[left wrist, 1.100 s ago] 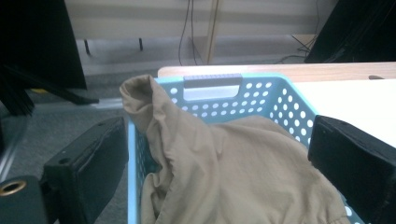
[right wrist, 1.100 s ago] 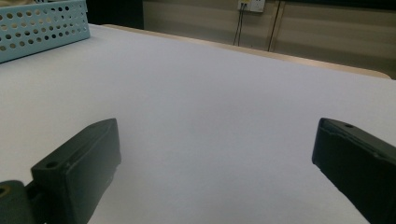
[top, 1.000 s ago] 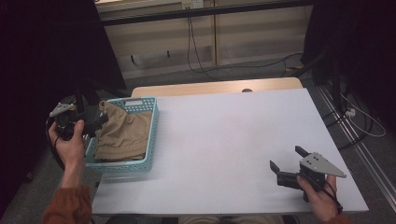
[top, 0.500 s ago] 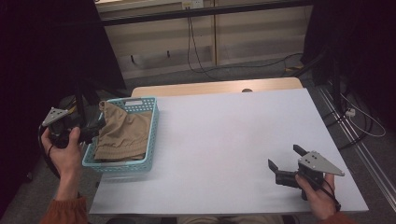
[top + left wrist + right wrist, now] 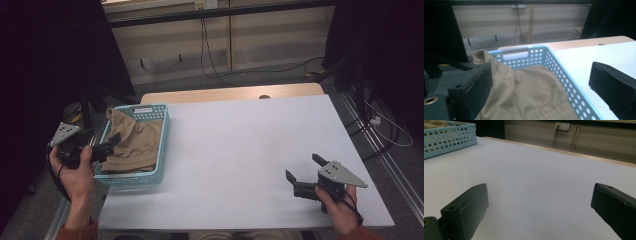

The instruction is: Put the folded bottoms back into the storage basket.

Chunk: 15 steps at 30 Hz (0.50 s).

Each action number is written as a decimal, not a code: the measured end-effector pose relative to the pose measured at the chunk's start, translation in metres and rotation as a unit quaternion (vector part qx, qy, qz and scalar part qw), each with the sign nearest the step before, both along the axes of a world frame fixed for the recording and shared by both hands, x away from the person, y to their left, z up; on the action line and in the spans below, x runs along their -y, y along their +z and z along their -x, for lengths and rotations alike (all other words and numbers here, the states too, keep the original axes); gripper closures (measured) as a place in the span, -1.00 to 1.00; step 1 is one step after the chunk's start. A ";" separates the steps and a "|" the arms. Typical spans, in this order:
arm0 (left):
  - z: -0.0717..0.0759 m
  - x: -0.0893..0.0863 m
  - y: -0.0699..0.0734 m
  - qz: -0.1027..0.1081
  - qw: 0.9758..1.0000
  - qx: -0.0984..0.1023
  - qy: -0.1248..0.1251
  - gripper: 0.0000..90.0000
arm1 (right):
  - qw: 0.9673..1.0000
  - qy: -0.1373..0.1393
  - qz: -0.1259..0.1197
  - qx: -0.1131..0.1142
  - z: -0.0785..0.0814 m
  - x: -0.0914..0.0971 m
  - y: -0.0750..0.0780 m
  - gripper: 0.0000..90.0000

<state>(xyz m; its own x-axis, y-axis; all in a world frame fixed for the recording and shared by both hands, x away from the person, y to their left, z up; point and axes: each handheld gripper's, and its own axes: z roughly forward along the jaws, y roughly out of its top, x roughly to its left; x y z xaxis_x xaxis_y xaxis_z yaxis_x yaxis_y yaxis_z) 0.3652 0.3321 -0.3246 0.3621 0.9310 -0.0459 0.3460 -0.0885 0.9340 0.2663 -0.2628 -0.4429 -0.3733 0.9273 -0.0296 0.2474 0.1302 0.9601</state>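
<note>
A light blue perforated basket (image 5: 162, 145) stands at the table's left edge with a crumpled tan cloth (image 5: 135, 142) in it, one corner draped over the far left rim. My left gripper (image 5: 111, 145) hovers at the basket's near left side, jaws open and pointing at the cloth. In the left gripper view the cloth (image 5: 529, 90) lies between and beyond the open jaws of the left gripper (image 5: 541, 75), inside the basket (image 5: 559, 67). My right gripper (image 5: 302, 167) is open low over the table's near right part; in the right gripper view the right gripper (image 5: 540, 195) holds nothing.
The white table (image 5: 240, 145) has a wooden strip along its far edge. The basket (image 5: 449, 137) shows far off at the upper left in the right gripper view. Cables hang on the wall behind, and dark stands flank the table.
My left gripper has drifted back toward the near left, off the basket's side. The right gripper has barely moved. The cloth stays in the basket.
</note>
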 end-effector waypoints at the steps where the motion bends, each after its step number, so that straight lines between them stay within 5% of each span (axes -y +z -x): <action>1: 0.001 0.002 -0.001 0.001 1.000 -0.001 -0.003 -0.88 | 1.000 0.002 0.000 0.001 0.000 0.000 0.000 -0.97; 15: 0.017 0.038 -0.008 0.003 0.999 0.002 -0.051 -0.88 | 1.000 0.010 0.001 0.001 -0.004 -0.003 0.000 -0.97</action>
